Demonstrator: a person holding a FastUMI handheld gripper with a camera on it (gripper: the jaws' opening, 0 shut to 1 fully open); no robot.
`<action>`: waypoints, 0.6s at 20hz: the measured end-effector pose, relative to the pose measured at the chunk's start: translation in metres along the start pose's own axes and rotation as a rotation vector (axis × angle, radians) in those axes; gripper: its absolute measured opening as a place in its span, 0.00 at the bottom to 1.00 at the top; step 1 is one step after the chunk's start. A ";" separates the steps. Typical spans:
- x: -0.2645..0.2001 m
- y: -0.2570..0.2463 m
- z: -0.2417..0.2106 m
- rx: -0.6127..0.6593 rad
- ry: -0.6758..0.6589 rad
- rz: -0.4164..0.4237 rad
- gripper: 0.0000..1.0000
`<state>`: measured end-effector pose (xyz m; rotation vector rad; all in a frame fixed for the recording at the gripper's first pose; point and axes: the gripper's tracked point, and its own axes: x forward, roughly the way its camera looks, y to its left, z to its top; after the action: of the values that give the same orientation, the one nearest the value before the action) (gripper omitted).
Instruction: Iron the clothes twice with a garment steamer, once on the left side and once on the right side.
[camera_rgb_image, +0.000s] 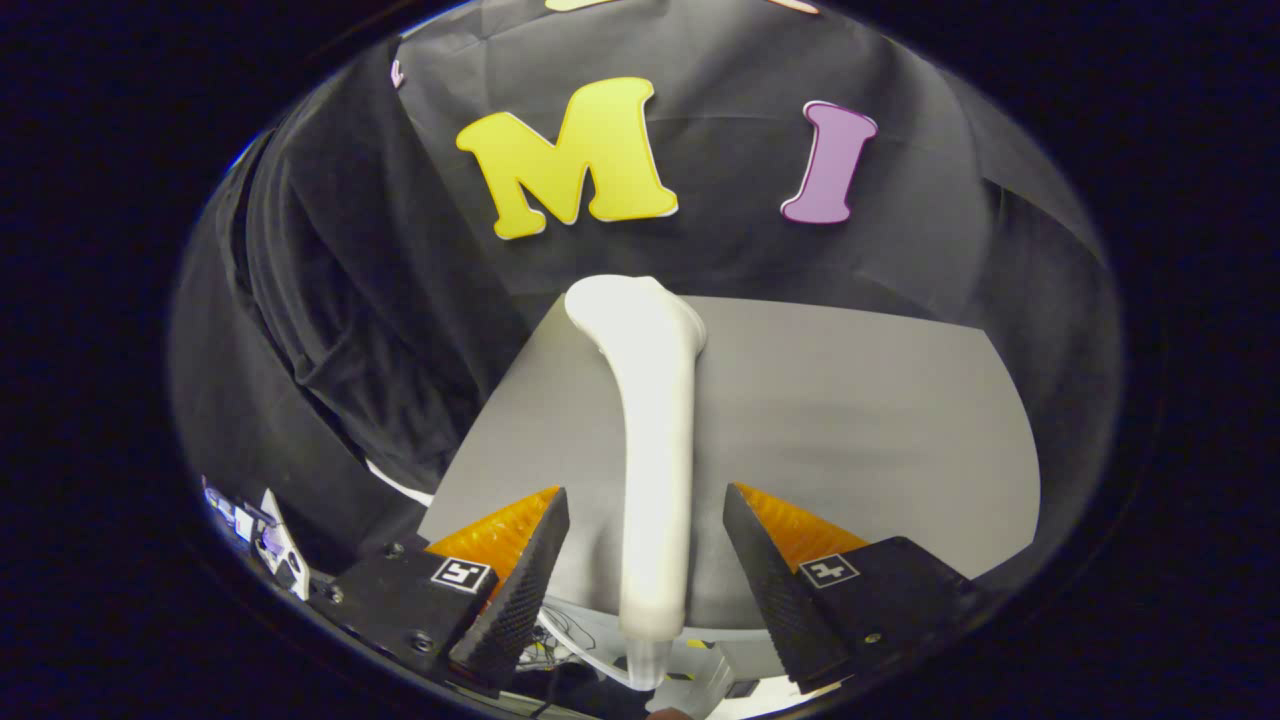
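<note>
We see the white garment steamer lying on a gray table. Its long handle runs straight down the middle, and its wider head is at the far end, close to the back edge of the table. The handle end pokes out past the near edge of the table, and a thin cord hangs from it.

The gripper is wide open. Its two fingers stand one on each side of the steamer's handle. There is a gap between each finger and the handle, so we see them near it but not pressing on it.

On the left, past the table's edge, we see a black piece of clothing hanging down. It has soft folds in it. It is well away from the steamer's head.

Behind the table is the booth's black cloth wall.

Down low on the left, beside the left finger, there are some small bright things, but they are too small and blurry for us to tell what they are.
</note>
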<state>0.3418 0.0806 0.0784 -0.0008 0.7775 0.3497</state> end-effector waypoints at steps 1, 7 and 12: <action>0.003 -0.003 0.000 -0.002 0.020 -0.013 0.97; 0.026 -0.003 -0.002 0.009 0.111 -0.034 0.93; 0.029 -0.013 -0.001 0.009 0.115 -0.118 0.63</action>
<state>0.3641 0.0773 0.0557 -0.0591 0.8888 0.2354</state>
